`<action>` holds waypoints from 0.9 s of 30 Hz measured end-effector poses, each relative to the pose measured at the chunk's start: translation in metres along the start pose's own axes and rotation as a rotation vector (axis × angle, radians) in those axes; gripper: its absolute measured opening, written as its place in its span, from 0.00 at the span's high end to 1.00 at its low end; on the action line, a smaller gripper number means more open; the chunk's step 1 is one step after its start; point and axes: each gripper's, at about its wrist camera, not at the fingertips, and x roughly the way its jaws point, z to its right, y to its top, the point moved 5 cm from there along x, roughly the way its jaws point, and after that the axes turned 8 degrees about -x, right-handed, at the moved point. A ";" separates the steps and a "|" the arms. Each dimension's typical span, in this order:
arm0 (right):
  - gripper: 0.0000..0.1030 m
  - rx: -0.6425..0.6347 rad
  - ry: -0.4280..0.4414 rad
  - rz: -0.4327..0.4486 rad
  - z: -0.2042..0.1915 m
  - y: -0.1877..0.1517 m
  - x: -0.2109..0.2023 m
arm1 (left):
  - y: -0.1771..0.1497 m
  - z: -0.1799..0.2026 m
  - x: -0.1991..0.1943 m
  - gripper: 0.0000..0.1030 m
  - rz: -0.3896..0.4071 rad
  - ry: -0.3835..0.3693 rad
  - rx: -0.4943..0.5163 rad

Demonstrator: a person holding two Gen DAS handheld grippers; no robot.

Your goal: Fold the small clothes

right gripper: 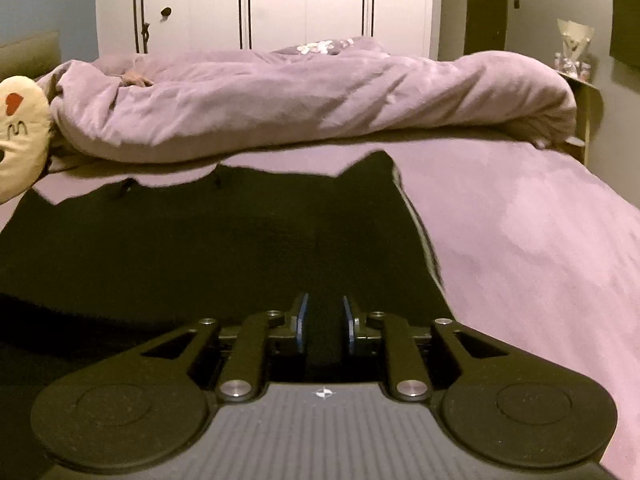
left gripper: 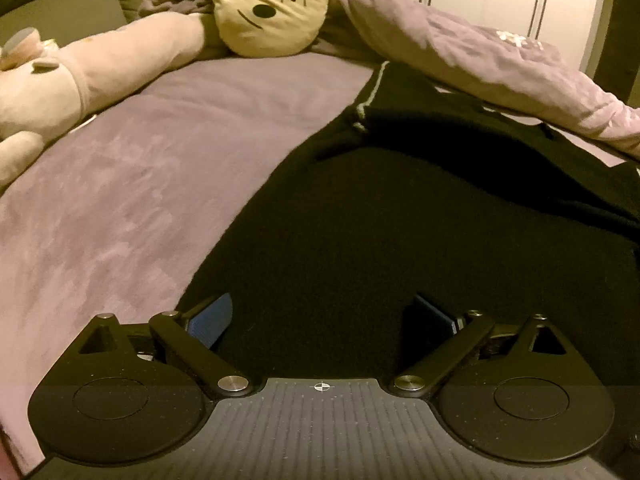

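Observation:
A black garment (left gripper: 400, 220) with a thin white side stripe lies spread on the purple bed sheet (left gripper: 120, 200). It also shows in the right wrist view (right gripper: 200, 240). My left gripper (left gripper: 322, 320) is wide open, low over the garment's near edge, its blue pads to either side of the cloth. My right gripper (right gripper: 324, 320) is nearly closed, with black cloth filling the narrow gap between its pads. It sits at the garment's near right corner, beside the striped edge.
A round yellow face cushion (left gripper: 272, 4) and a pink plush toy (left gripper: 80, 68) lie at the head of the bed. A bunched purple duvet (right gripper: 300, 92) runs along the far side. A white wardrobe (right gripper: 260, 0) stands behind it. Bare sheet (right gripper: 540, 240) lies right of the garment.

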 end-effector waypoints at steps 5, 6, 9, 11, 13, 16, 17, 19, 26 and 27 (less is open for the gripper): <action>0.80 0.125 0.030 -0.066 0.022 -0.061 -0.044 | -0.014 0.002 -0.003 0.02 0.019 0.020 0.082; 0.80 0.149 0.041 -0.042 0.024 -0.074 -0.059 | -0.017 0.003 -0.006 0.02 0.018 0.018 0.083; 0.80 0.170 0.039 -0.012 0.021 -0.111 -0.101 | -0.023 0.003 -0.014 0.02 0.000 0.005 0.052; 0.80 0.175 0.034 -0.011 0.019 -0.128 -0.123 | -0.025 0.001 -0.020 0.02 -0.022 -0.003 0.005; 0.80 0.186 0.043 -0.015 0.020 -0.142 -0.142 | -0.028 0.001 -0.027 0.02 -0.038 -0.011 -0.026; 0.79 0.179 0.050 -0.023 0.020 -0.155 -0.160 | -0.038 0.003 -0.036 0.02 -0.074 -0.040 -0.081; 0.79 0.174 0.049 -0.026 0.021 -0.159 -0.164 | -0.044 0.005 -0.040 0.02 -0.084 -0.050 -0.096; 0.79 0.181 0.058 -0.037 0.022 -0.164 -0.169 | -0.054 0.010 -0.045 0.02 -0.088 -0.048 -0.085; 0.78 0.158 0.055 -0.069 0.019 -0.178 -0.183 | -0.088 0.026 -0.052 0.00 -0.082 0.004 0.066; 0.78 0.156 0.048 -0.075 0.018 -0.178 -0.185 | -0.089 0.026 -0.054 0.00 -0.079 0.005 0.054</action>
